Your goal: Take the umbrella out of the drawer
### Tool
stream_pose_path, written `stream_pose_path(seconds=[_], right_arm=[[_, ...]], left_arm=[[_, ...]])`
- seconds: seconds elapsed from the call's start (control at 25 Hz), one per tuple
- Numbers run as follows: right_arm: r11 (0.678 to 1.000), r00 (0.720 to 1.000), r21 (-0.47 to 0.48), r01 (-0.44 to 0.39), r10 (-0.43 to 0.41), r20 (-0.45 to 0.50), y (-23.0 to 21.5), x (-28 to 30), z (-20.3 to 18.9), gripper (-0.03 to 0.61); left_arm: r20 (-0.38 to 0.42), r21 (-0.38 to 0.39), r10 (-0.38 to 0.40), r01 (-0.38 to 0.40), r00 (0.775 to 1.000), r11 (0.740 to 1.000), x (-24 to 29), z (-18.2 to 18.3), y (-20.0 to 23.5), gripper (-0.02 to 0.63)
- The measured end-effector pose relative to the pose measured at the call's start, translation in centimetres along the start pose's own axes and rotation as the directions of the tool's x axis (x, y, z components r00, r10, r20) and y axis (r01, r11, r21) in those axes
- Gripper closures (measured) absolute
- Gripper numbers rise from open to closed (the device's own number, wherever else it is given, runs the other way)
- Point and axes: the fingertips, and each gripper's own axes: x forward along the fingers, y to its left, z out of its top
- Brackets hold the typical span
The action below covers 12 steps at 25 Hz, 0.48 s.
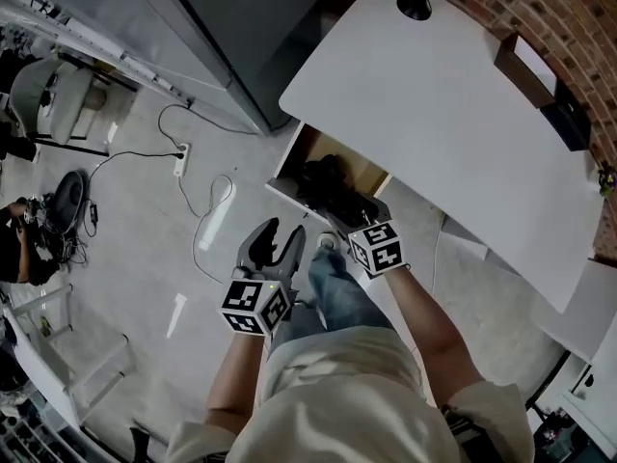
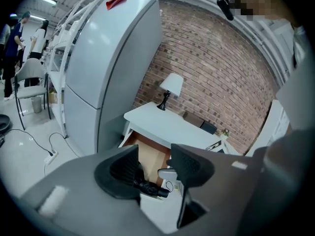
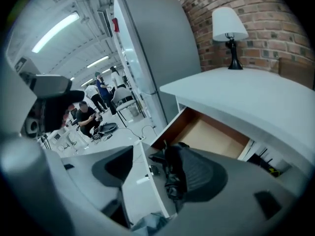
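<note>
A drawer (image 1: 301, 152) with a wooden inside stands pulled out from under the white table (image 1: 434, 104). A black folded umbrella (image 1: 333, 183) lies in it, its end reaching over the white drawer front. My right gripper (image 1: 345, 216) is at the drawer front, open, and the umbrella (image 3: 172, 173) rests against its right finger (image 3: 204, 176) without being clamped. My left gripper (image 1: 281, 230) hangs open just left of the drawer, short of its front. Between its jaws in the left gripper view (image 2: 155, 168) I see the umbrella's tip (image 2: 147, 187).
A tall grey fridge (image 1: 241, 37) stands left of the table. A lamp (image 1: 416, 3) and dark boxes (image 1: 540, 80) sit on the table by a brick wall. A power strip (image 1: 180, 159) and cables lie on the floor. People (image 3: 91, 114) are far behind.
</note>
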Motion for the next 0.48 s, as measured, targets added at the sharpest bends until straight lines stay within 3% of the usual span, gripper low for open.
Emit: stream_pose_path(seconds=[0.48], right_arm=[[1.000,0.971,-0.021,-0.021,0.015,-0.240,-4.3,10.8,-6.9,0.264]], left_arm=[[-0.041,-0.064,0.053,-0.056,0.998,0.996,3.8,-2.1,3.4,0.402]])
